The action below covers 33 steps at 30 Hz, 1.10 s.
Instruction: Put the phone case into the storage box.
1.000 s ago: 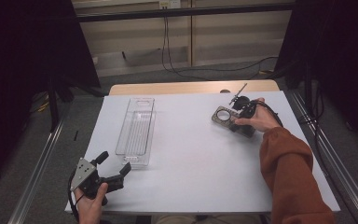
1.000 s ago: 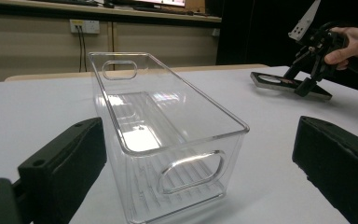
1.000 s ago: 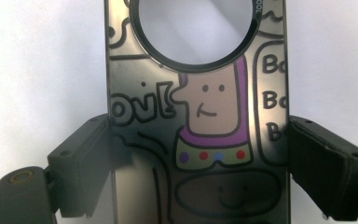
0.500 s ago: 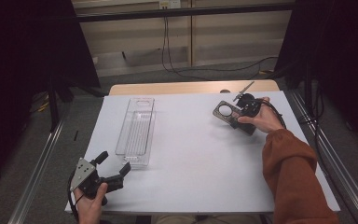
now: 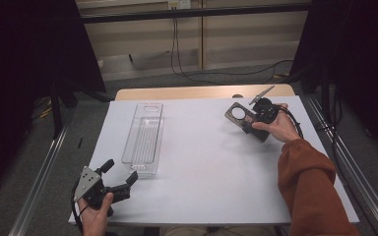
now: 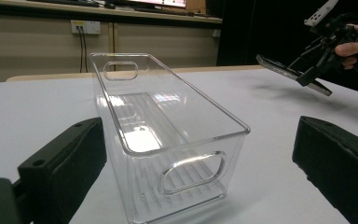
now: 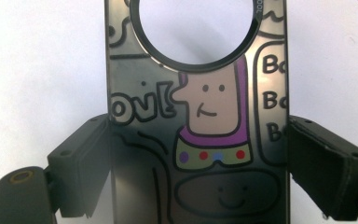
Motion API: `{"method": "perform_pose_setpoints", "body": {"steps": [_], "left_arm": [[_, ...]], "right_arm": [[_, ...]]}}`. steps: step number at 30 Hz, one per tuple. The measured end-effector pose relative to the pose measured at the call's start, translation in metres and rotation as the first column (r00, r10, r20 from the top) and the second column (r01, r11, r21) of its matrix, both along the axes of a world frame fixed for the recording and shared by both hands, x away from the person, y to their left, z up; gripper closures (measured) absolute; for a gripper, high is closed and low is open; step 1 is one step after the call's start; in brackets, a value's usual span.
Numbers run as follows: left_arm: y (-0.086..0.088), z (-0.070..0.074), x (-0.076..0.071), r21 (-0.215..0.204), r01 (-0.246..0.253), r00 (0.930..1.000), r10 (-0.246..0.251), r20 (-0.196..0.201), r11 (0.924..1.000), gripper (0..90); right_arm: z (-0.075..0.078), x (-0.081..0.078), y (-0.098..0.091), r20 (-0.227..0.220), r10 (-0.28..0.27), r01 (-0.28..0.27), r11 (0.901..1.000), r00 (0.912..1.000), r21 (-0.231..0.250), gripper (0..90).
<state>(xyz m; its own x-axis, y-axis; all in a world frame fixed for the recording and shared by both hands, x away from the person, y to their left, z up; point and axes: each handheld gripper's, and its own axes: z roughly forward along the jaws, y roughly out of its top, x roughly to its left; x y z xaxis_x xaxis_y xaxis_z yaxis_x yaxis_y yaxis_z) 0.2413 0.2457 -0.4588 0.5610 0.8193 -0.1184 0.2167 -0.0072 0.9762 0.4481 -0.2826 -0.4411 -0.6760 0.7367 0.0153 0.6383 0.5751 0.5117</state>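
The right gripper [image 5: 257,118] is at the far right of the white table [image 5: 211,172], with its jaws clamped on the two long edges of a dark phone case [image 7: 198,116] held above the surface. The left gripper [image 5: 120,179] is at the near left corner, jaws wide apart, just before the near end of the clear plastic bin [image 6: 168,130].

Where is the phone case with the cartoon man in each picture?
High view: the phone case is at upper right, in the right claw.
Left gripper view: top right, tilted above the table.
Right gripper view: middle, between the jaws.
Shared landmark: the white table.
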Motion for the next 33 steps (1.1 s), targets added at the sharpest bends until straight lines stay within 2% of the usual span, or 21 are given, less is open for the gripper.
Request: {"method": "perform_pose_setpoints", "body": {"steps": [6, 8, 9, 14, 19, 21, 23, 25, 27, 29, 31, 32, 33], "left_arm": [[0.000, 0.000, 0.000, 0.006, 0.002, 1.0000, -0.002, 0.001, 1.0000, 2.9], [0.000, 0.000, 0.000, 0.004, -0.003, 1.0000, 0.003, 0.001, 1.0000, 3.0], [0.000, 0.000, 0.000, 0.000, 0.000, 1.0000, 0.000, 0.000, 1.0000, 3.0], [0.000, 0.000, 0.000, 0.004, 0.001, 1.0000, -0.001, 0.001, 1.0000, 2.9], [0.000, 0.000, 0.000, 0.008, -0.002, 1.0000, 0.002, 0.001, 1.0000, 3.0], [0.000, 0.000, 0.000, 0.008, -0.001, 1.0000, 0.001, 0.001, 1.0000, 3.0], [0.000, 0.000, 0.000, 0.000, -0.001, 1.0000, 0.001, 0.000, 1.0000, 2.9], [0.000, 0.000, 0.000, 0.005, -0.003, 1.0000, 0.003, 0.002, 1.0000, 3.0], [0.000, 0.000, 0.000, 0.002, -0.004, 1.0000, 0.004, 0.002, 1.0000, 2.9], [0.000, 0.000, 0.000, 0.001, -0.004, 1.0000, 0.004, 0.001, 1.0000, 3.0], [0.000, 0.000, 0.000, 0.006, -0.004, 1.0000, 0.004, 0.002, 1.0000, 2.9], [0.001, 0.000, 0.000, 0.012, -0.003, 1.0000, 0.003, 0.002, 0.9999, 3.0], [0.000, 0.000, 0.000, 0.006, -0.006, 1.0000, 0.006, 0.002, 1.0000, 3.0]], "right_arm": [[0.002, -0.003, -0.007, 0.046, -0.021, 0.019, 0.9993, 0.9987, 0.032, 12.2], [0.002, -0.004, -0.008, 0.049, -0.025, 0.023, 0.9990, 0.9985, 0.039, 12.2], [0.002, -0.004, -0.009, 0.071, -0.021, 0.016, 0.9981, 0.9973, 0.059, 12.2], [0.002, -0.007, -0.009, 0.088, -0.037, 0.032, 0.9978, 0.9954, 0.058, 12.2], [-0.002, -0.010, -0.012, 0.129, -0.068, 0.053, 0.9919, 0.9894, 0.116, 12.2], [-0.003, -0.010, -0.012, 0.136, -0.061, 0.045, 0.9924, 0.9889, 0.114, 12.2], [-0.004, -0.011, -0.013, 0.149, -0.070, 0.050, 0.9904, 0.9864, 0.129, 12.2], [-0.004, -0.014, -0.014, 0.167, -0.091, 0.062, 0.9835, 0.9817, 0.170, 12.2], [-0.004, -0.015, -0.015, 0.176, -0.101, 0.069, 0.9817, 0.9793, 0.178, 12.2], [-0.006, -0.017, -0.018, 0.189, -0.105, 0.063, 0.9741, 0.9764, 0.217, 12.1], [-0.006, -0.019, -0.018, 0.193, -0.118, 0.073, 0.9714, 0.9740, 0.226, 12.2], [-0.006, -0.019, -0.019, 0.203, -0.105, 0.055, 0.9695, 0.9735, 0.239, 12.2], [-0.006, -0.021, -0.019, 0.208, -0.121, 0.070, 0.9692, 0.9707, 0.236, 12.1]]}}
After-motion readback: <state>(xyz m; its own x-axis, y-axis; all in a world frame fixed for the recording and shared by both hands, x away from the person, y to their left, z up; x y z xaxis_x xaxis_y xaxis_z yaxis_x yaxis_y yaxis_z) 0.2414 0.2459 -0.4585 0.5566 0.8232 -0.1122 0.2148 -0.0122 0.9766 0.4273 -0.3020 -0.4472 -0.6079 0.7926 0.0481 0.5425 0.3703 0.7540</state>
